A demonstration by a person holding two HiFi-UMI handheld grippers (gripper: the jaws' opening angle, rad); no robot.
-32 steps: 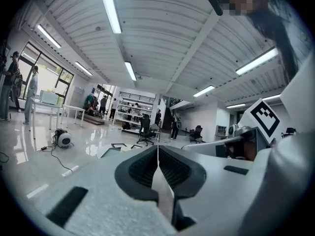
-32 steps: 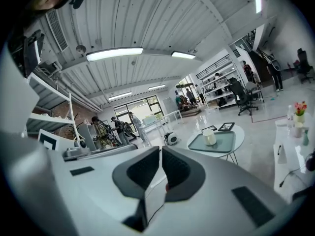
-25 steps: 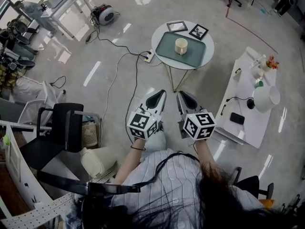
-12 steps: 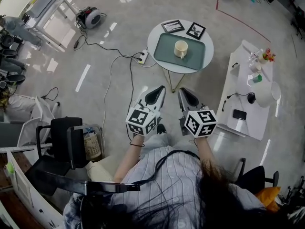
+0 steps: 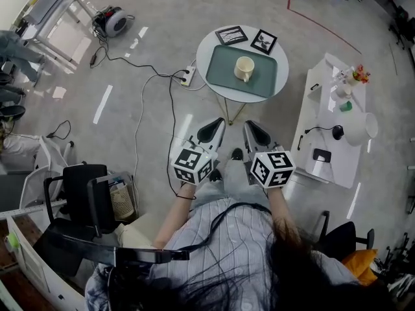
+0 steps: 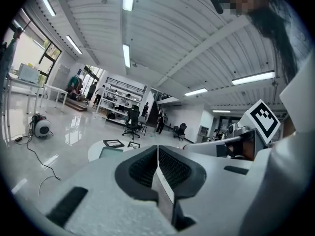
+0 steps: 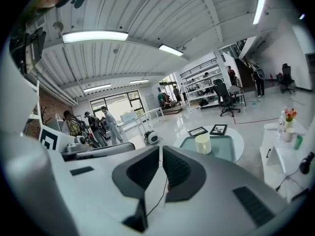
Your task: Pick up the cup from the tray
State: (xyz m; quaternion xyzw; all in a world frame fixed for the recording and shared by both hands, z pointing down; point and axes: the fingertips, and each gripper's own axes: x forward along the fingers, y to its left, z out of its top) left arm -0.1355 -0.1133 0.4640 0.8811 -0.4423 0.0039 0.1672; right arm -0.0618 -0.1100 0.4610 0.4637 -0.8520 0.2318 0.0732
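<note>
A cream cup (image 5: 244, 69) stands upright on a green tray (image 5: 224, 67) that lies on a small round white table (image 5: 206, 50). The right gripper view also shows the cup (image 7: 203, 143) and the tray (image 7: 221, 146), well ahead. Both grippers are held side by side in front of the person's body, well short of the table. My left gripper (image 5: 212, 127) has its jaws together with nothing between them. My right gripper (image 5: 254, 129) is also shut and empty. In the left gripper view, only an edge of the tray (image 6: 109, 152) shows past the jaws.
Two framed pictures (image 5: 231, 35) (image 5: 263, 41) lie on the round table behind the tray. A long white table (image 5: 327, 131) with a lamp, flowers and a phone stands to the right. Cables (image 5: 139, 118) and a power strip (image 5: 189, 76) lie on the floor at left. A black chair (image 5: 81, 190) stands at my left.
The view has shifted: the round table with the tray and cup sits slightly lower-left and nearer than before. Both grippers keep their place before the body, still shut.
</note>
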